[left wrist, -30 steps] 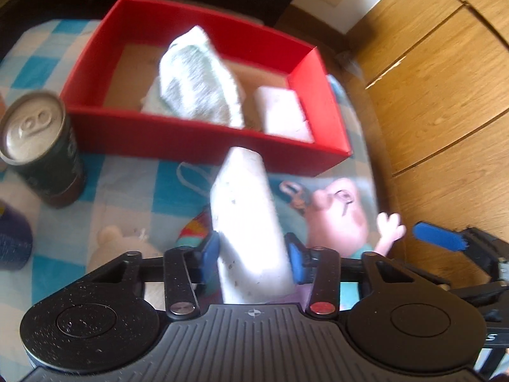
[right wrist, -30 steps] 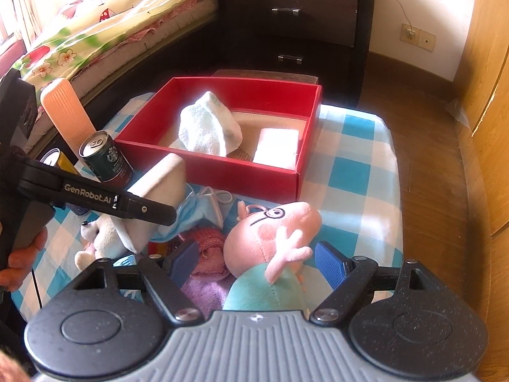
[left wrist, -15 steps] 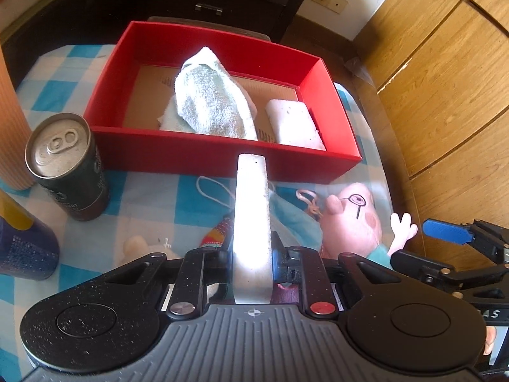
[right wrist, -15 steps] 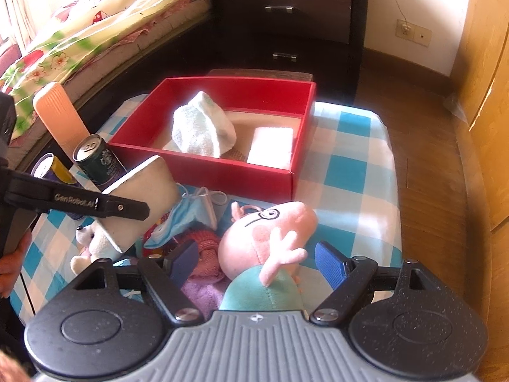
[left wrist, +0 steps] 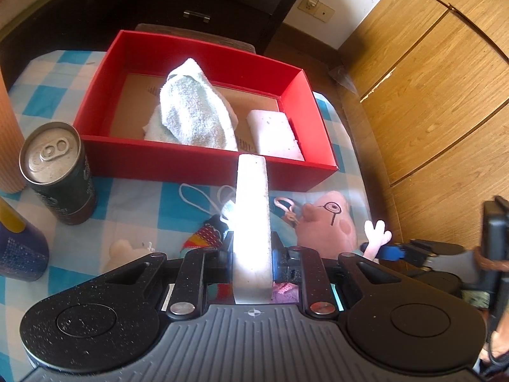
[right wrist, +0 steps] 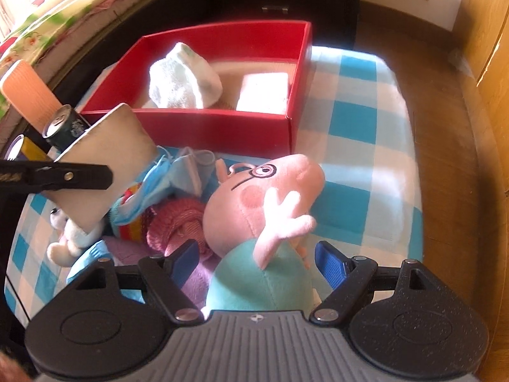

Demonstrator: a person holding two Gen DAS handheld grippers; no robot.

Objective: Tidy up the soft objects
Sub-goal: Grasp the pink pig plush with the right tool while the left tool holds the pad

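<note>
Checked tablecloth (right wrist: 350,121) underneath: left gripper (left wrist: 253,254), earlier wide around the white sponge (left wrist: 252,216), now pinches it; right gripper (right wrist: 256,262), lower, seemingly untouching, straddles the pig plush (right wrist: 264,197).

Bedroom: bed (right wrist: 47,16), dark dresser (left wrist: 197,3)

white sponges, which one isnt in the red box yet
The sponge clamped on edge in the left gripper, in front of the red box. The other sponge lies flat inside.
</note>
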